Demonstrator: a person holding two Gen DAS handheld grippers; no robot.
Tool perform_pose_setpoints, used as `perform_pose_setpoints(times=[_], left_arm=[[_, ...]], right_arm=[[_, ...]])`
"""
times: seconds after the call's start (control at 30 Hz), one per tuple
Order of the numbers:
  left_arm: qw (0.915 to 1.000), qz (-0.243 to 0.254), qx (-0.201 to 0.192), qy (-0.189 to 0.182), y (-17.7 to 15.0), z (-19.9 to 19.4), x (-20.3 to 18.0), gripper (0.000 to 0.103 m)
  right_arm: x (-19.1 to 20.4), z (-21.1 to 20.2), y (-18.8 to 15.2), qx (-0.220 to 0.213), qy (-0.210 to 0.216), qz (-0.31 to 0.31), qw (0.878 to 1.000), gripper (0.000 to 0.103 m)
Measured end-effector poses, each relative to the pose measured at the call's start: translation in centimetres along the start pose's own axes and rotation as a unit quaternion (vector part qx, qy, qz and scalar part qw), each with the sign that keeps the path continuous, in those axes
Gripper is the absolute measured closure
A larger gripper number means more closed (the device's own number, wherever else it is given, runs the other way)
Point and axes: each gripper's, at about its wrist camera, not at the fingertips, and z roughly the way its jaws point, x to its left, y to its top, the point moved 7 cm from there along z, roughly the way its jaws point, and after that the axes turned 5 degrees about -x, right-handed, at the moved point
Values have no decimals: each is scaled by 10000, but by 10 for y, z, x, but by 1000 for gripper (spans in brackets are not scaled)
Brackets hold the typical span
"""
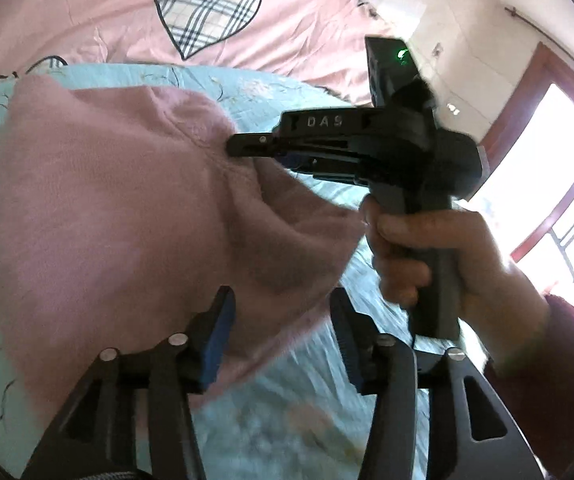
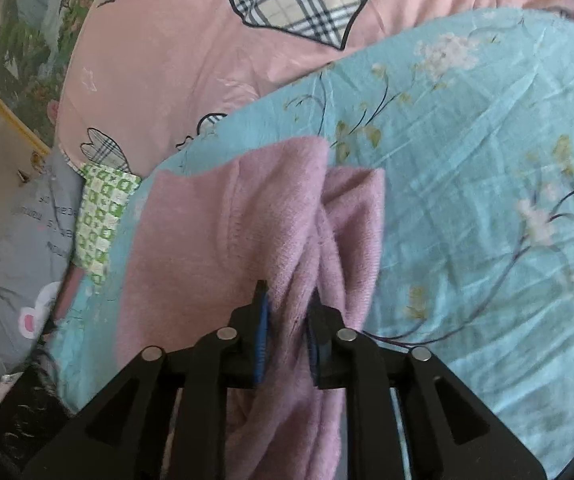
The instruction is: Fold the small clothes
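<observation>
A small fuzzy pink garment [image 1: 107, 208] lies partly lifted over a light blue floral sheet [image 1: 287, 420]. In the left wrist view my left gripper [image 1: 283, 332] is open, its blue-padded jaws standing on either side of the garment's lower edge, not closed on it. The right gripper [image 1: 239, 148] comes in from the right and is shut on a bunched fold of the garment. In the right wrist view the right gripper [image 2: 287, 312] pinches the gathered pink cloth [image 2: 271, 232], which hangs in folds above the blue sheet [image 2: 487, 200].
A pink quilt [image 1: 107, 12] with plaid hearts lies beyond the blue sheet. A green checked cloth [image 2: 103, 216] and a grey printed cloth [image 2: 19, 264] lie at the left. A bright window [image 1: 539, 184] is at the right.
</observation>
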Motion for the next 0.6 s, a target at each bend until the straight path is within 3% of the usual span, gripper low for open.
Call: perform_pose_setpoints(times=[0.1, 0.17, 0.37, 0.6], left_arm=[[9998, -86, -158, 36, 2, -33, 12, 38], [9994, -197, -254, 152, 6, -50, 25, 28], [9916, -1017, -446, 658, 35, -77, 102, 22], [9808, -1882, 73, 497, 45, -40, 164, 22]], right_arm=[[3, -12, 0, -71, -98, -130, 9998, 63], [7, -18, 0, -89, -54, -132, 9999, 38], [13, -13, -2, 68, 33, -98, 9999, 26], [-2, 11, -4, 289, -60, 213, 9993, 25]])
